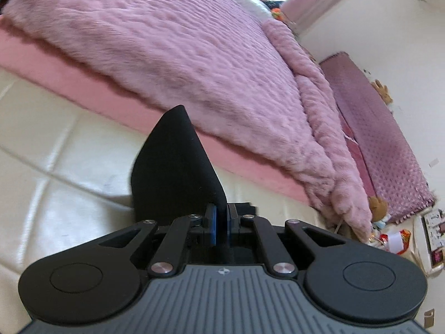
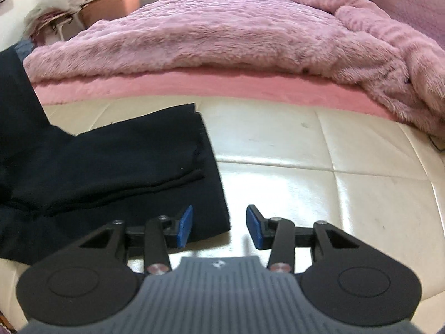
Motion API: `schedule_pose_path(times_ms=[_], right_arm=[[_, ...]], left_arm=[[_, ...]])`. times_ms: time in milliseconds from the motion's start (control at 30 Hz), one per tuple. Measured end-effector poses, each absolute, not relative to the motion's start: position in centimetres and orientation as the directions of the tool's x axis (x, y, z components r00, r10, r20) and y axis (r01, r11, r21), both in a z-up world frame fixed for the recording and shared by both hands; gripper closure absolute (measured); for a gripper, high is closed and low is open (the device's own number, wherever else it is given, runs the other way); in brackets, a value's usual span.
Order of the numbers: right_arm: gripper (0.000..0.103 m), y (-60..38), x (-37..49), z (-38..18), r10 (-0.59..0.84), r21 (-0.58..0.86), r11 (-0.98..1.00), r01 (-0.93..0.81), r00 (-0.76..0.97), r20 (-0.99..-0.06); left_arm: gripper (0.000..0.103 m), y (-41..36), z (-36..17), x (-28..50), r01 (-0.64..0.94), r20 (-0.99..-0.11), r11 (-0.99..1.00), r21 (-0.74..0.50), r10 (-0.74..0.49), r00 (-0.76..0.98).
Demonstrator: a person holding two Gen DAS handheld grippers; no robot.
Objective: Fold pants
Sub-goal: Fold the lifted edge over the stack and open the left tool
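In the left wrist view my left gripper (image 1: 221,224) is shut on a fold of the black pants (image 1: 178,164); the cloth stands up in a peak above the cream padded surface (image 1: 69,150). In the right wrist view the black pants (image 2: 111,167) lie in folded layers on the cream surface (image 2: 333,181) at the left, and one part of them rises out of frame at the far left. My right gripper (image 2: 219,226) hangs open just above the near right corner of the pants. Its blue pads (image 2: 185,226) hold nothing.
A fluffy pink blanket (image 2: 222,36) over a pink mattress edge (image 2: 236,86) lies right behind the cream surface. Purple cushions (image 1: 375,128) and small toys (image 1: 379,208) line the wall. A copper-coloured basin (image 2: 111,2) on a stand sits at the back left.
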State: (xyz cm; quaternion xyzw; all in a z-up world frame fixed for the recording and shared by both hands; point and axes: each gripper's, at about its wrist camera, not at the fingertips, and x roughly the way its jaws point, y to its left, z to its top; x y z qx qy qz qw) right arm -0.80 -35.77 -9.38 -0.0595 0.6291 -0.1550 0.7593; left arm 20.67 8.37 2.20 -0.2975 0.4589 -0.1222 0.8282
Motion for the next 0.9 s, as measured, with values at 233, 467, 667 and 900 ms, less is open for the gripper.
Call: schedule_pose_path(times_ms=[233,467,667,900], right_arm=[[0.076,-37.7,-0.5,-10.0,-0.262,-0.217,0.947,0.238,0.173,-0.95],[0.095,-38.6,-0.4,-11.1,-0.214,-0.166,0.953,0.253,0.173,-0.961],[0.095,-38.6,-0.2,-11.6,-0.209,-0.161,0.957,0.242,0.189,-0.959],[0.094,-38.5,-0.1,-11.2,-0.208,-0.153,0.955,0.255,0.209,-0.955]], left_arm=[[0.097,-0.3,0.7,24.0,-0.012,-0.707,0.8,-0.6,-0.523,0.476],[0.097,-6.8,-4.1,27.8,-0.004,-0.758,0.812,-0.583,-0.542,0.363],[0.097,-8.8,-9.0,29.9,-0.029,-0.783,0.813,-0.581,-0.549,0.294],[0.092,-9.0,-11.5,30.6,-0.033,-0.762,0.779,-0.626,-0.602,0.24]])
